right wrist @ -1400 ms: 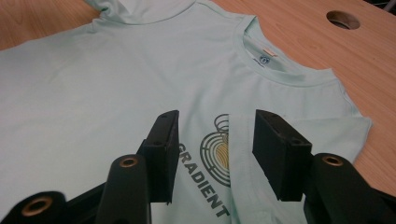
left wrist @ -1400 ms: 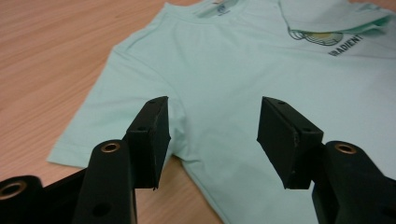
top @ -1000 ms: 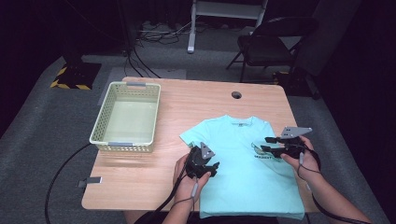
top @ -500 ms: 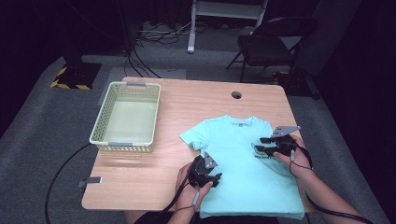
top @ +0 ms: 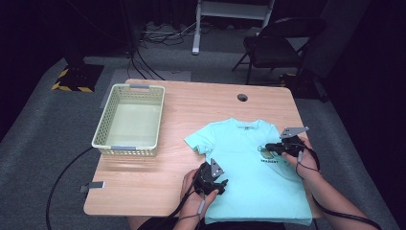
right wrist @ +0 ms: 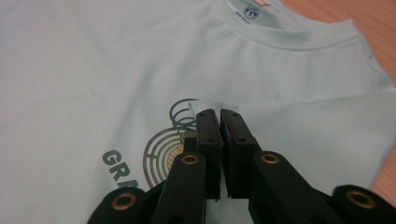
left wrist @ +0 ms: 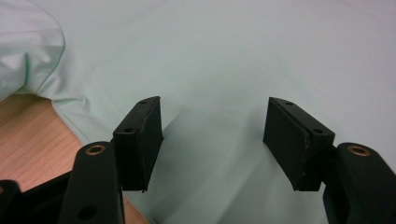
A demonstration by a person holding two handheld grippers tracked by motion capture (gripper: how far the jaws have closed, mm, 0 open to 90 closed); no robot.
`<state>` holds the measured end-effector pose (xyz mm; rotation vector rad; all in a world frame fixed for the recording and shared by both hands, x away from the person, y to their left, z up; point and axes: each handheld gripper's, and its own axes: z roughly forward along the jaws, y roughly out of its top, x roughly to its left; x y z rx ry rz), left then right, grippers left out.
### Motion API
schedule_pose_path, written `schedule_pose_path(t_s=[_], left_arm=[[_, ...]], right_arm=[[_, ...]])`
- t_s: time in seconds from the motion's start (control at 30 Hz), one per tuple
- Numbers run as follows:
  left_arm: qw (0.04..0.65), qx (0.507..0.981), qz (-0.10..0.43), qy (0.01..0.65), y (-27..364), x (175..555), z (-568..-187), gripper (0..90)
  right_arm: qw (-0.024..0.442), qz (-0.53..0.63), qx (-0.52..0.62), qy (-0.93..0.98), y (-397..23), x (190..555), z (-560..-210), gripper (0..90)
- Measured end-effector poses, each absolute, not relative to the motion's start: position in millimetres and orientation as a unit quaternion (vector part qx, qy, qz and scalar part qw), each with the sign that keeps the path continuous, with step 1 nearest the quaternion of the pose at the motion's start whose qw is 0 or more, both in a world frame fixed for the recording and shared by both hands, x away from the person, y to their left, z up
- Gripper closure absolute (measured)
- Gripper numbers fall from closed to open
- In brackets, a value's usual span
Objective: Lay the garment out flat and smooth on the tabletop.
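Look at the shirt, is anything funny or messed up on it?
Yes. The light green T-shirt lies flat except at its right side: the sleeve is folded over the chest print, and the right gripper pinches that fold's corner. The left gripper hovers open over smooth cloth.

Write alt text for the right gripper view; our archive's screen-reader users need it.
The right gripper, its two black jaws shut, pinches a folded-over sleeve edge of the pale mint cotton T-shirt beside its round grey-and-gold chest print. The shirt lies flat on the light wooden table, with its ribbed collar beyond.
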<state>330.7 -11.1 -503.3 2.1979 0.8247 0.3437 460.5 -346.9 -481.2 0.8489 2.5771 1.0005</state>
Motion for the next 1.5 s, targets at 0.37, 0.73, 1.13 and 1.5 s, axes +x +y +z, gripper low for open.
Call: schedule_pose_path(t_s=[0.37, 0.73, 1.13, 1.5], left_arm=[[0.375, 0.859, 0.134, 0.322, -11, 331, -503, 37.4], [0.375, 0.859, 0.134, 0.322, -11, 331, -503, 37.4], [0.375, 0.859, 0.134, 0.322, -11, 331, -503, 37.5], [0.375, 0.859, 0.133, 0.321, -11, 331, -503, 37.3]], right_arm=[[0.156, 0.366, 0.311, 0.863, -374, 466, -448, 86.9], [0.174, 0.375, 0.347, 0.842, -409, 473, -436, 86.9], [0.211, 0.352, 0.467, 0.783, -456, 471, -441, 70.4], [0.222, 0.373, 0.408, 0.803, -443, 444, -425, 51.4]])
